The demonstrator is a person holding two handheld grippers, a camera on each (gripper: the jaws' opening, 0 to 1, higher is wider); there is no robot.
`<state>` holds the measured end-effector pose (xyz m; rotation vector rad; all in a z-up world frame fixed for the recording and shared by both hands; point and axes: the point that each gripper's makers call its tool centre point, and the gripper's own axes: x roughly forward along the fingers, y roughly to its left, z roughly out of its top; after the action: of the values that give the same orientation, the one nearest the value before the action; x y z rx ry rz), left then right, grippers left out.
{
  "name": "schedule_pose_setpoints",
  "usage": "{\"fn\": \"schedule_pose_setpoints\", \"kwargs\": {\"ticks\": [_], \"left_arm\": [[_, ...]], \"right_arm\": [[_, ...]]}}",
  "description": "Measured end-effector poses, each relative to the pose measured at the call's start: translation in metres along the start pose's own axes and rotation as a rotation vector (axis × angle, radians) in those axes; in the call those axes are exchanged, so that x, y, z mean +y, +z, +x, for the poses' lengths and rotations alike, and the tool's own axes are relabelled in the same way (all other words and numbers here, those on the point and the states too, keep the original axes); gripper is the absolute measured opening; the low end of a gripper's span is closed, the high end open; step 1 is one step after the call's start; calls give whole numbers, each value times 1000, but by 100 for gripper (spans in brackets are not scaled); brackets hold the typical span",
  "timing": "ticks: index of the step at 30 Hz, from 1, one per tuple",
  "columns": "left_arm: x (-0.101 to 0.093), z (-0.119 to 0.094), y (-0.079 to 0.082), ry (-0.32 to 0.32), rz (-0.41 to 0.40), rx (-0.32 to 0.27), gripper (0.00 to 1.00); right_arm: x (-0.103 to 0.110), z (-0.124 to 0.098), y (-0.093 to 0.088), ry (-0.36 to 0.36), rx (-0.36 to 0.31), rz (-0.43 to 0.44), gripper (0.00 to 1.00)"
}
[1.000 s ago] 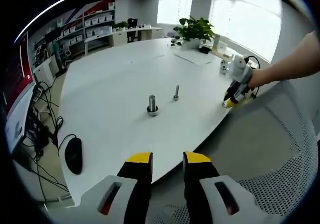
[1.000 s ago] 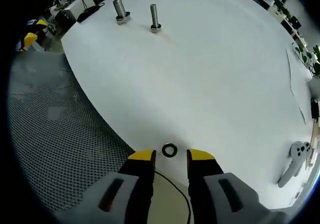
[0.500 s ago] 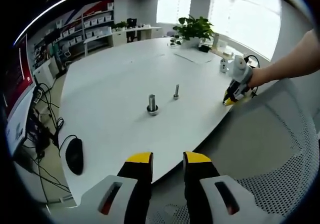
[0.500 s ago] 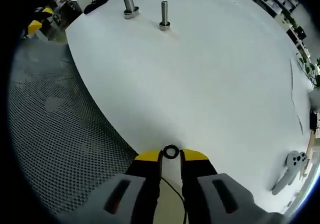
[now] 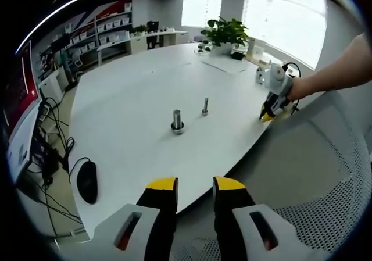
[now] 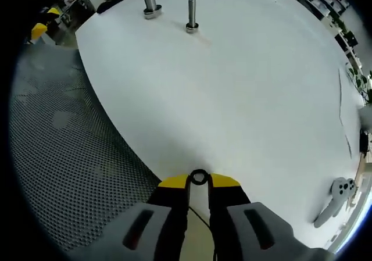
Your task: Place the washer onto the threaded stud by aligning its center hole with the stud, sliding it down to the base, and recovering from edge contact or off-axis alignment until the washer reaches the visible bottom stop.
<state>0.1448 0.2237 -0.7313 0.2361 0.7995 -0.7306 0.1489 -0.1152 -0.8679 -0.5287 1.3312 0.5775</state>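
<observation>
Black washer (image 6: 199, 177) pinched edgewise at the white bench's (image 6: 250, 86) near rim by the closed right gripper (image 6: 199, 181), ready for the far stud (image 6: 192, 15); left gripper (image 5: 195, 184) apart, idle.

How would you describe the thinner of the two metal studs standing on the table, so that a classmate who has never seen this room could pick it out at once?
Start at the big white table; two upright metal posts stand alone near its middle. In the left gripper view, the thinner stud is the right-hand, farther one, on the side toward the potted plant. Its neighbour, the thicker stud, is stouter with a wider base.
</observation>
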Motion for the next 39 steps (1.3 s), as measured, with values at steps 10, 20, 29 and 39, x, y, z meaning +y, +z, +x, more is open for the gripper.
{"fn": "schedule_pose_setpoints", "kwargs": {"ticks": [10,20,29,39], "left_arm": [[3,-1,1,8,-7,-6,22],[3,0,1,11,-8,-6,21],[4,-1,2,10,-11,-9,21],[5,-1,2,14,-17,-14,21]], "right_arm": [[0,0,4,6,-9,64,14],[11,-11,58,25,-110,27,14],[12,-31,118,23,-214,-6,14],[11,-39,154,26,-248,-51,14]]}}
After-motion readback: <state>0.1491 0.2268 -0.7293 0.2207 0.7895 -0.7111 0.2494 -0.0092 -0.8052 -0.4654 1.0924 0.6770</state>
